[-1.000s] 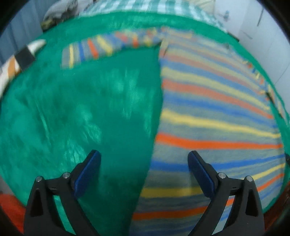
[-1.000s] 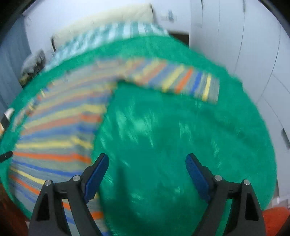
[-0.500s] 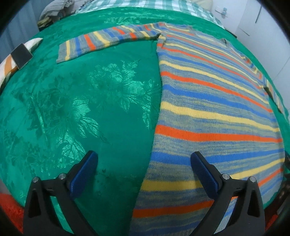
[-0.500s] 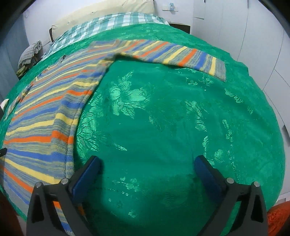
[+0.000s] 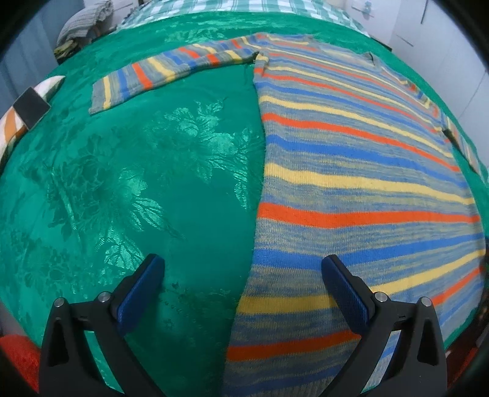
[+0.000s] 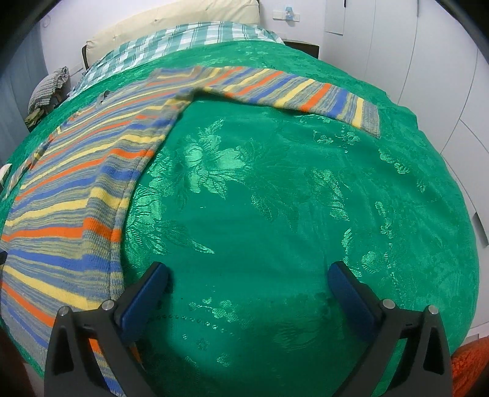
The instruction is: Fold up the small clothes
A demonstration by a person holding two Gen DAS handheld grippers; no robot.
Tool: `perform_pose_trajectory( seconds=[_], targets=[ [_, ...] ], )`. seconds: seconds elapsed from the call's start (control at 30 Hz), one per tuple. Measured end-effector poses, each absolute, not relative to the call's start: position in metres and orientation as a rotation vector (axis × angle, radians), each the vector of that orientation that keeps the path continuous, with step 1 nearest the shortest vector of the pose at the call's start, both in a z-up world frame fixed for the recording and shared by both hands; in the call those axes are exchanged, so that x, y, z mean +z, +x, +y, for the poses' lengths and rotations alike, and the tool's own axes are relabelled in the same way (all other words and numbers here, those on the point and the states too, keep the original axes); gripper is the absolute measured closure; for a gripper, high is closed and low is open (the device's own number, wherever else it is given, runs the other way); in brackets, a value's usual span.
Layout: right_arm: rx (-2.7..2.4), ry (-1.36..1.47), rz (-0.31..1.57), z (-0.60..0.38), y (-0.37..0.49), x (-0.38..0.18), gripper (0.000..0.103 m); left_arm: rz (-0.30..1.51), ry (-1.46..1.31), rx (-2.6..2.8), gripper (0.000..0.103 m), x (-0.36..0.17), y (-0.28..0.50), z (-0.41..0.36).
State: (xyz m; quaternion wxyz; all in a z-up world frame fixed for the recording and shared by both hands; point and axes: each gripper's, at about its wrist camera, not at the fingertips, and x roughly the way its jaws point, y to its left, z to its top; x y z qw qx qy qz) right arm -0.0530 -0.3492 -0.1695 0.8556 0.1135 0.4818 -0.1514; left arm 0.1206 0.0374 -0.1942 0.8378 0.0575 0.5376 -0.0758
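- Landmark: striped sweater (image 5: 351,171), knitted in grey, blue, yellow and orange bands, spread flat and face-up on a green floral bedspread (image 5: 152,189) that covers a bed.
- Left of the sweater's left sleeve (image 5: 171,71): a dark flat phone-like object (image 5: 30,107) resting on a striped orange-and-white item at the bedspread's edge.
- Left sleeve: stretched straight out sideways from the sweater body, flat on the bedspread.
- Left tool (image 5: 241,274): jaws wide, gripping nothing, hovering above the sweater's left side edge near the hem; one blue pad over bare bedspread, the other over the knit.
- Beyond the sweater's collar: checked green-and-white bedding (image 6: 189,39) and a cream pillow (image 6: 171,21).
- Right sleeve (image 6: 293,91): extended sideways, flat on the bedspread.
- Right tool (image 6: 247,274): jaws wide, gripping nothing, above bare bedspread just right of the sweater's right side edge.
- Far right of the sweater: white cabinet doors (image 6: 428,61).
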Motion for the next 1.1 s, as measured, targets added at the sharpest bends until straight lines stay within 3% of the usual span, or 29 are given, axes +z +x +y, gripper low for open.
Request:
perform_pose_trajectory(
  seconds=[1.1],
  targets=[
    [-0.327,0.228,1.019,-0.3478,-0.0514,-0.1701,0.000,1.133,0.136,-0.150,0.000,-0.1952,0.1197,0.0352]
  ],
)
